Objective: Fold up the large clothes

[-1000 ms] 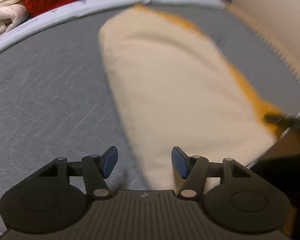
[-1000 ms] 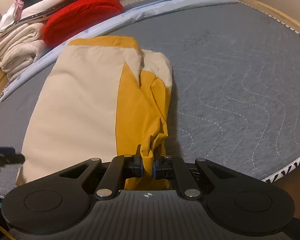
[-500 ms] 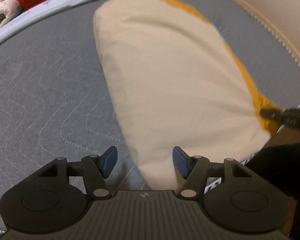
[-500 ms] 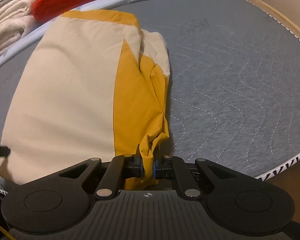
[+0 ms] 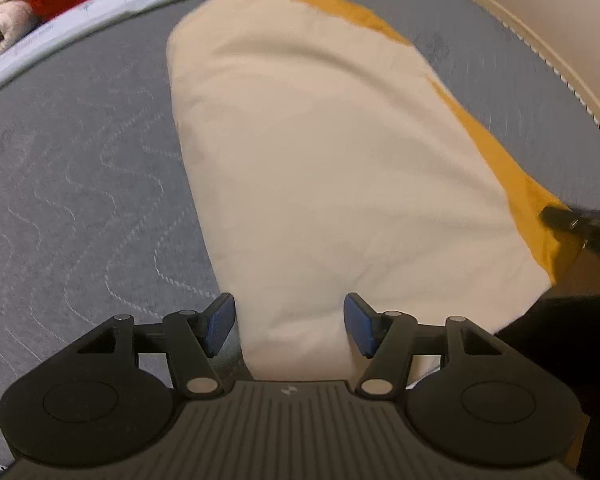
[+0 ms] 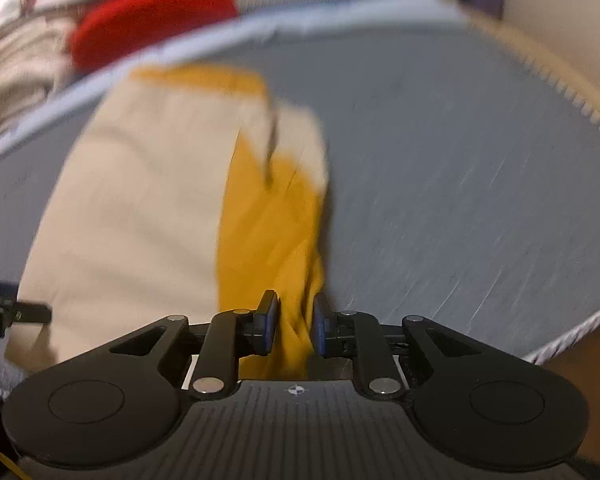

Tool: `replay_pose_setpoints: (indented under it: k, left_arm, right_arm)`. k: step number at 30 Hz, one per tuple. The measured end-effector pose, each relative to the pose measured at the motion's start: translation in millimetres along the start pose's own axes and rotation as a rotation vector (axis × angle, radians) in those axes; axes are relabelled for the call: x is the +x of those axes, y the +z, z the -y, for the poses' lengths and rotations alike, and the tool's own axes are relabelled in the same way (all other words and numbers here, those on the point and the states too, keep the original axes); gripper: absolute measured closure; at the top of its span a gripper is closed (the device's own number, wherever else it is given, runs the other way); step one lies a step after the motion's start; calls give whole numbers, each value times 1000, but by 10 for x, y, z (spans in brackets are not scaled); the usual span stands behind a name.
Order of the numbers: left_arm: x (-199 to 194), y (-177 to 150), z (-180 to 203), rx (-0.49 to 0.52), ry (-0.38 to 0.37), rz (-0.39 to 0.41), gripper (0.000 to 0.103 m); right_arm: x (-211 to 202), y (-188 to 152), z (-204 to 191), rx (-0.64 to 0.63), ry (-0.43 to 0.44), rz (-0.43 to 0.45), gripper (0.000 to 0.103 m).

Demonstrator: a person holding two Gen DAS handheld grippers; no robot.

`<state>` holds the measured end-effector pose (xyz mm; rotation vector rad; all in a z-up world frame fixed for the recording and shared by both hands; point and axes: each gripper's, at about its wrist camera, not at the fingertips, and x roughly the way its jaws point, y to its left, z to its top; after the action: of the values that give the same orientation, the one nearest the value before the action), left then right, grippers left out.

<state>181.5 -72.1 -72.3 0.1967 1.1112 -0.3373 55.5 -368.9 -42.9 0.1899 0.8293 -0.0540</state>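
Left wrist view: the left gripper (image 5: pixel 286 322) is hanging with its jaws wide, empty, over the near end of the cream and yellow garment (image 5: pixel 320 168) lying folded on the grey mattress (image 5: pixel 80 168). The right gripper (image 6: pixel 293 326) is opening — the yellow fabric is sitting between its pads (image 6: pixel 269 326) at the garment's near right corner.

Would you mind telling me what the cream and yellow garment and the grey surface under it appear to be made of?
The garment looks like a thin woven fabric with a matt finish, perhaps cotton: it lies soft with shallow creases, and its yellow part bunches in folds. The grey surface looks like a quilted knit mattress cover, matt, with wavy stitched lines; the exact fibre cannot be told.
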Motion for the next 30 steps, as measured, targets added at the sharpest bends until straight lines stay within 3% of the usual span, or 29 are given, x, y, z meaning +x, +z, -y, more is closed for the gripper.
replay_pose_setpoints:
  k: [3,6,9,12,16,24,30]
  left_arm:
    - [-127,112,-14,-16,-21,52,37]
    - [-257,254,-23,-10,-48,81,39]
    - [-314,473,-38,40,-85,76,45]
    - [-232,720,-47,95,-74,57,50]
    - [170,1009,-177,57,-80,46,53]
    - [680,1460,-287,-31,-40,223,53]
    - [1016,1788,-298,-118,-15,274,53]
  right_arm:
    - [-233,132,42,-22,4,174,79]
    - [-298,341,115,-3,103,245,72]
    - [-114,563,125,-25,193,191,64]
    - [290,720,91,-54,287,37,61]
    - [842,727,6,-104,251,-146,61]
    - [1105,771,-118,-140,199,-169,61]
    - [1152,766,-179,-138,189,-197,61]
